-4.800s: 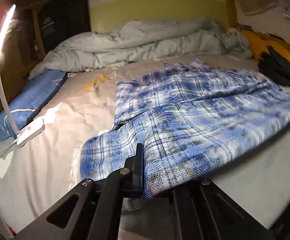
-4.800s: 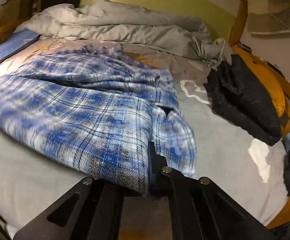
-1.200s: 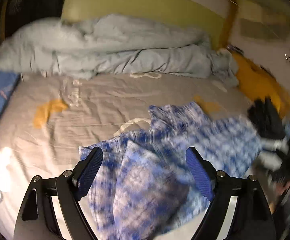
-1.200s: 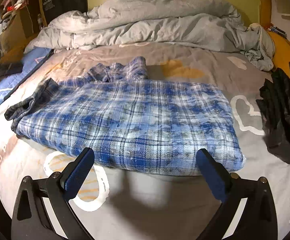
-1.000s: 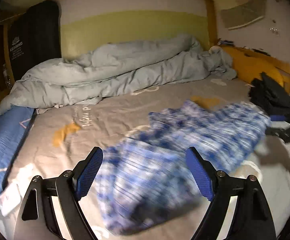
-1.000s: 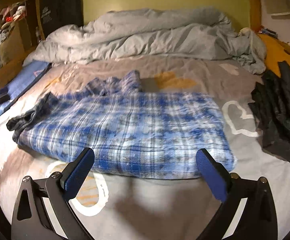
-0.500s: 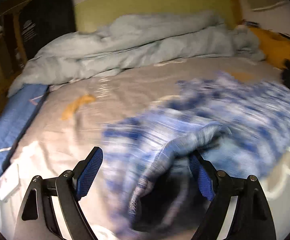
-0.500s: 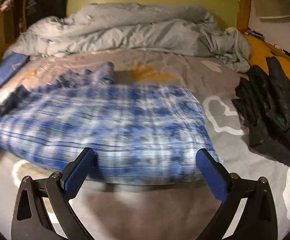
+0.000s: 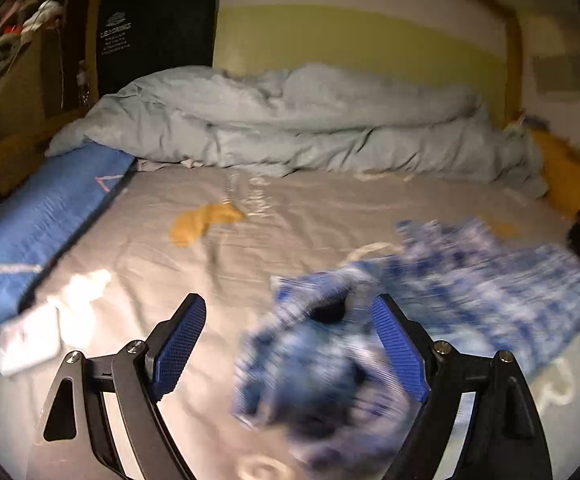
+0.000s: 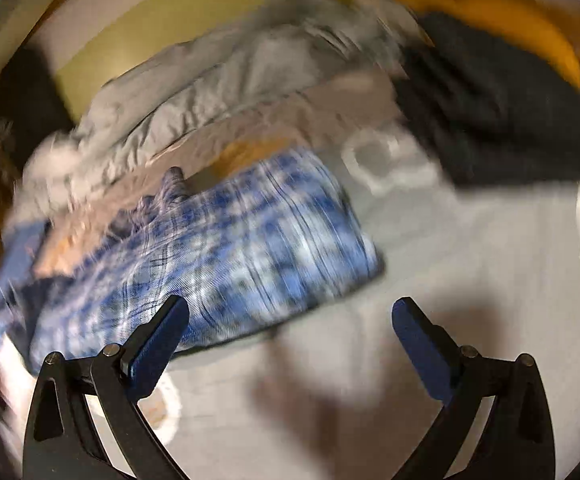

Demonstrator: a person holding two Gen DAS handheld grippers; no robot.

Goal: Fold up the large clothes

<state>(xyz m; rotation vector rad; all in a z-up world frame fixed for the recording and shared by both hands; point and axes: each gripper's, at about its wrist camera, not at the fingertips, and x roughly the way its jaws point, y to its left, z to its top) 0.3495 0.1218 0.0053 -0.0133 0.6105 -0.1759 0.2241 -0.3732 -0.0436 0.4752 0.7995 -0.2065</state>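
The blue and white plaid garment [image 9: 430,300] lies folded on the grey bed sheet [image 9: 290,220], blurred by motion. My left gripper [image 9: 290,344] is open, and the garment's near left end, with a dark opening, sits between its blue pads. In the right wrist view the garment [image 10: 225,248] lies up and to the left. My right gripper [image 10: 290,328] is open and empty over bare sheet, its left pad at the garment's near edge.
A crumpled grey duvet [image 9: 290,128] lies along the headboard. A blue pillow [image 9: 37,220] and a white lamp base [image 9: 29,340] sit at the left edge. Black clothing [image 10: 502,120] lies at the right by an orange cushion [image 10: 530,28].
Both grippers let go of the garment and opened earlier. Since half a second ago the left gripper has shifted left along the garment's end, and the right view has tilted and swung right.
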